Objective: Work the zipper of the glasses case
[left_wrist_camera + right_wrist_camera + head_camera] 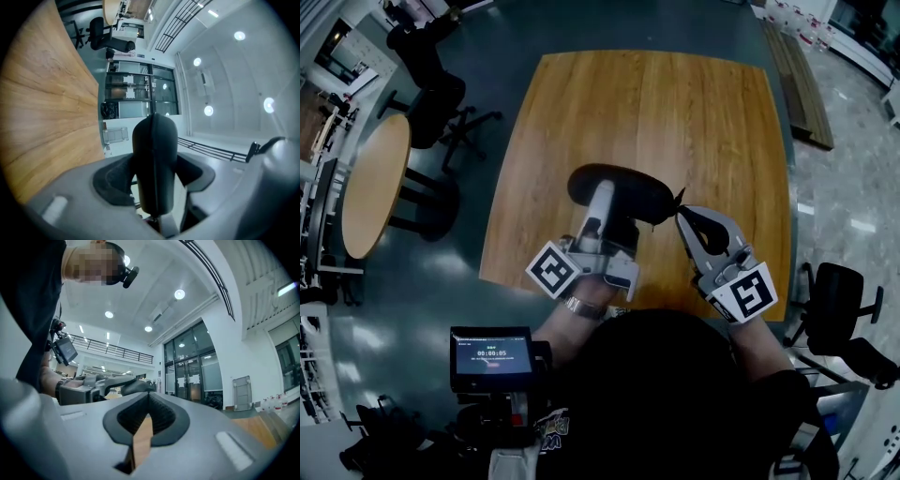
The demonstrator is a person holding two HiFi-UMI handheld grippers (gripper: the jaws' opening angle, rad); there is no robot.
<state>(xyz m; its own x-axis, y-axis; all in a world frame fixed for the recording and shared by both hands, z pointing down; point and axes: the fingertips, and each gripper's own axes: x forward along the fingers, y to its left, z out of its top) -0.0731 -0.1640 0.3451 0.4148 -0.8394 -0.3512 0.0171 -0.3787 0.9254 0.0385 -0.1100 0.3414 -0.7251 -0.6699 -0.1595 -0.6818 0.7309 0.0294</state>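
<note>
The black glasses case [623, 190] hangs over the near part of the wooden table [647, 103]. My left gripper [615, 208] is shut on the case across its width; in the left gripper view the case [154, 164] stands end-on between the dark pads [112, 180], its seam facing the camera. My right gripper [680, 215] is shut, and its tips pinch the small black zipper pull [679, 198] at the case's right end. In the right gripper view the jaws [147, 393] meet at their tips, with the case [133, 386] just beyond them; the pull itself is hidden there.
A round wooden table [375, 183] and black office chairs [431, 84] stand to the left on the dark floor. Another chair [839, 300] is at the right, and a bench [802, 84] at the upper right. A small screen [490, 356] sits by the person's left arm.
</note>
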